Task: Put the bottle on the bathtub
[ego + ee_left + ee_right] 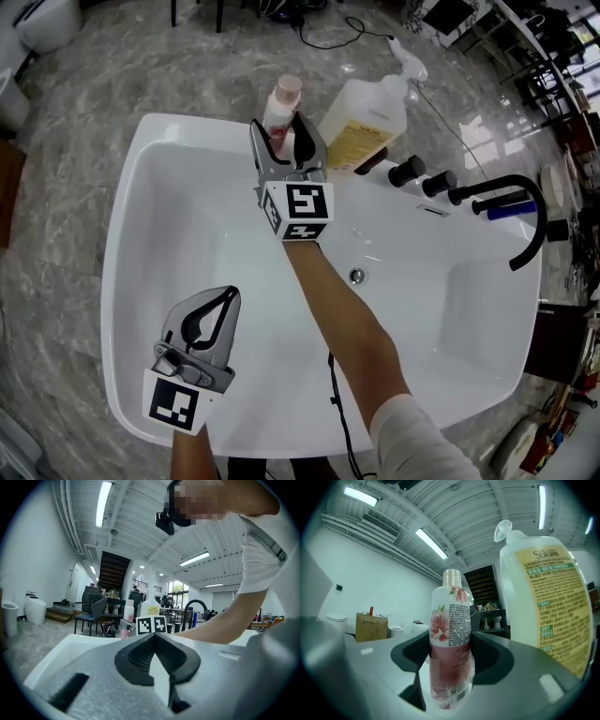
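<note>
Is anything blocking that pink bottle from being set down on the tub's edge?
Nothing visible. The pink bottle, held in the right gripper's jaws, is at the far rim of the bathtub; the big yellow-labelled bottle stands close beside it, not beneath.

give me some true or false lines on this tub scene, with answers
1. The right gripper grips the pink bottle. True.
2. The left gripper holds the jug. False: its fingers are together on nothing.
3. The bottle is upright. True.
4. The faucet is white. False: it is black.
5. The bottle lies on the bottom of the tub. False: it is at the far rim, beside the jug.
</note>
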